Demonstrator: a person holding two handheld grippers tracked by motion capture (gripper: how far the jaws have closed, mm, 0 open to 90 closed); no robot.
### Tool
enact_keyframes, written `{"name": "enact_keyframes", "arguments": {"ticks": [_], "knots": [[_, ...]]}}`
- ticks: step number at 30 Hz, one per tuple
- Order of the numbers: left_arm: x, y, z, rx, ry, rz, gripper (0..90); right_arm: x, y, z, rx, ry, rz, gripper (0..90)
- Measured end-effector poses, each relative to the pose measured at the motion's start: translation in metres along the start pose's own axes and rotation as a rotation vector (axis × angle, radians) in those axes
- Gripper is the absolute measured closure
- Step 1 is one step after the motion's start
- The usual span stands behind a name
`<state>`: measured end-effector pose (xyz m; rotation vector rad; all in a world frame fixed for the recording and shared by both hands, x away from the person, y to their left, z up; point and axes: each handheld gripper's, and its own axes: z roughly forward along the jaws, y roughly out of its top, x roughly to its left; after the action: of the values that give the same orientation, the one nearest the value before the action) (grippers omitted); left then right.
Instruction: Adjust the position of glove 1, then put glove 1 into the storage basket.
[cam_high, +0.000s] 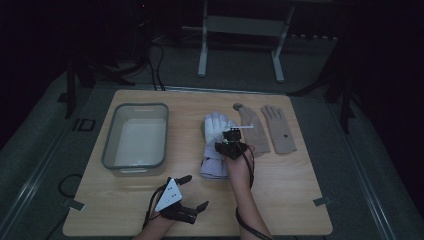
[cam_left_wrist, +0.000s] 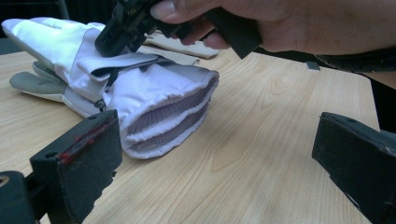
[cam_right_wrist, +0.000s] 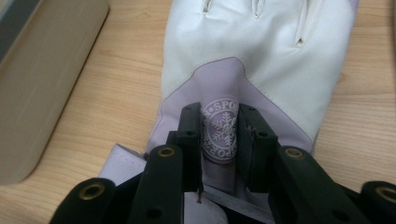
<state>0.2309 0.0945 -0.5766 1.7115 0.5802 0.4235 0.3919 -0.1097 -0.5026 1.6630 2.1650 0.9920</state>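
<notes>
Right now the right tool is down on the white gloves, its jaws narrow, set either side of the round snowflake badge on the lilac back of the top glove; from the right gripper view I cannot tell whether the pads press the fabric or just rest beside the badge. Those gloves lie stacked as a pair near the middle of the tabletop, just right of the tub, fingers pointing away from the person and ribbed cuffs toward them. In the left gripper view the cuffs face the camera, one on top of the other, and the right hand sits above the gloves with its tool tipped down onto them. The left tool is near the tabletop's front edge, in front of the tub and to the left of the gloves' cuffs, jaws wide and nothing between them. Beyond the gloves, on the side away from the tub, two tan gloves lie flat side by side, the nearer one just beside the white pair. A small dark round thing lies past the tan gloves' fingertips.
</notes>
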Motion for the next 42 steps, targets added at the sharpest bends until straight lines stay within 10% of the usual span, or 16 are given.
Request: {"name": "enact_keyframes", "arguments": {"ticks": [12,24,30,42], "knots": [[0.001,0.0,0.0,0.003,-0.003,-0.005,1.9,-0.006,-0.002,0.01,0.025,0.028,-0.015,65.4],[0.0,0.0,0.0,0.001,0.001,-0.005,1.9,-0.016,0.004,-0.018,-0.01,0.184,-0.077,20.4],[0.0,0.0,0.0,0.005,0.005,-0.003,1.9,-0.02,0.009,-0.037,-0.04,0.264,-0.158,14.0],[0.004,0.002,0.004,0.067,0.052,-0.047,1.9,-0.05,0.001,-0.06,-0.112,0.219,-0.303,14.1]]}}
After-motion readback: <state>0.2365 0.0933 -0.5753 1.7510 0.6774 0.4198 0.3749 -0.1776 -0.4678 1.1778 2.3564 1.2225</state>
